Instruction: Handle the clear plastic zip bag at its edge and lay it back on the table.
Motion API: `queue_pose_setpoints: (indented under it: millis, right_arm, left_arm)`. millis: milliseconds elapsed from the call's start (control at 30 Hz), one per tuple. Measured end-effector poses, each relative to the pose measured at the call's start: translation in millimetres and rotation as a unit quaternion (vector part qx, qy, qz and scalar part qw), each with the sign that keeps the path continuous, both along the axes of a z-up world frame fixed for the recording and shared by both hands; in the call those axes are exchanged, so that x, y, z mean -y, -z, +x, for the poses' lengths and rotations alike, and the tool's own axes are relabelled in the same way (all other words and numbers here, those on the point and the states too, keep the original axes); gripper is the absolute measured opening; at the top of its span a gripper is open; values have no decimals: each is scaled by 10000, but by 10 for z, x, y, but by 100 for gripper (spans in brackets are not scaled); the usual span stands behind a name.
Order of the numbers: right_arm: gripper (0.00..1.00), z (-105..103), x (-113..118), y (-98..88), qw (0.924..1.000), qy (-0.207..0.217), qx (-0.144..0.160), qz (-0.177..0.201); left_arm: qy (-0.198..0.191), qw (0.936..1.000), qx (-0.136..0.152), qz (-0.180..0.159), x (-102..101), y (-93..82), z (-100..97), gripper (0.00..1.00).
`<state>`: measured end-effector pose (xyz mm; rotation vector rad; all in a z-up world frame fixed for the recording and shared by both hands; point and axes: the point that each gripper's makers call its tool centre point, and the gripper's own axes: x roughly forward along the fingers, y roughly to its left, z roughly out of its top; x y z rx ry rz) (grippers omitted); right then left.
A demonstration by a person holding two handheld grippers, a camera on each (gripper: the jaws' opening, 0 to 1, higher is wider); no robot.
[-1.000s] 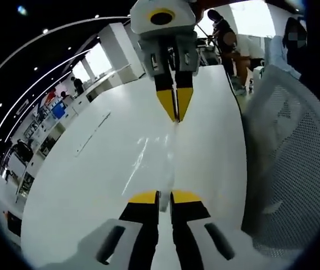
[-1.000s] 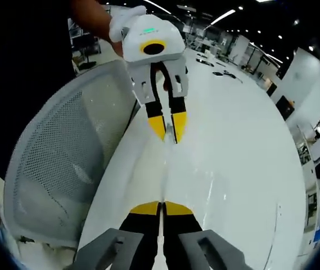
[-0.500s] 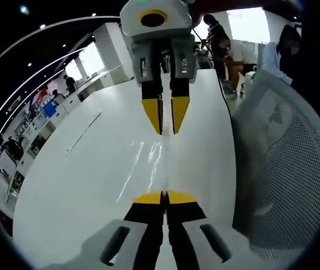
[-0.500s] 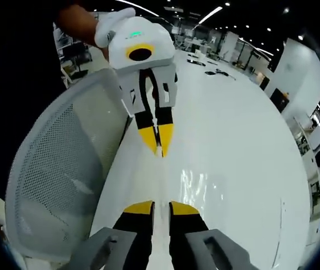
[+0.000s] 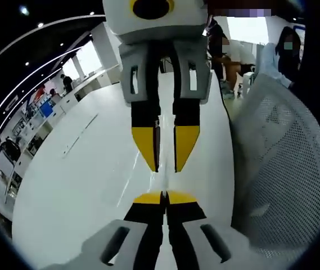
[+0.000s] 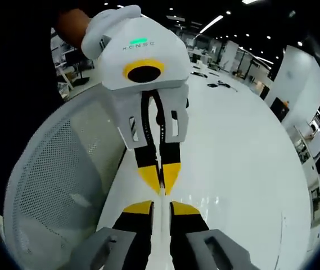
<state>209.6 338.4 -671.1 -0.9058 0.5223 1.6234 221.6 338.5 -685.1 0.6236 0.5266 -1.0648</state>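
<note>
Zip bag [image 5: 158, 181], clear and hard to trace, shows as a thin glossy strip on the white table [image 5: 81, 185] between the two facing grippers. The left gripper [image 5: 164, 197] has its yellow tips pressed together on the bag's edge. The right gripper [image 6: 161, 208] has its jaws apart, straddling the strip (whether they touch it, I cannot tell). A white mesh chair [image 6: 53, 185] crowds the table's near edge beside both grippers; the far side of the tabletop lies broad and bare.
</note>
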Motion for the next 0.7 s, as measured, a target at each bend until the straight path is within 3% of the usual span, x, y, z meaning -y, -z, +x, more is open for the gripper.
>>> queue_pose_setpoints:
  millis: [233,333,367,400,700]
  right_arm:
    - [4,-20,-22,20,10000,-37,-85,-29]
    - [0,-45,12,55,9994,105,-302,-93]
    - [0,-45,23,66,9990,243,-355,-117]
    - [0,-63,34,79,9967,532,-593,-155]
    - [0,-57,53,149,9938,748,-786,-244]
  left_arm:
    - [199,9998,61,75,84,-37,-33,0]
    - [242,9996,98,78,98,-39,-32,0]
    - [252,9996,84,66,102,-38,-35,0]
    - [279,9996,46,44,117,-38,-51,0]
    - [354,9992,156,119,109,-50,-71,1]
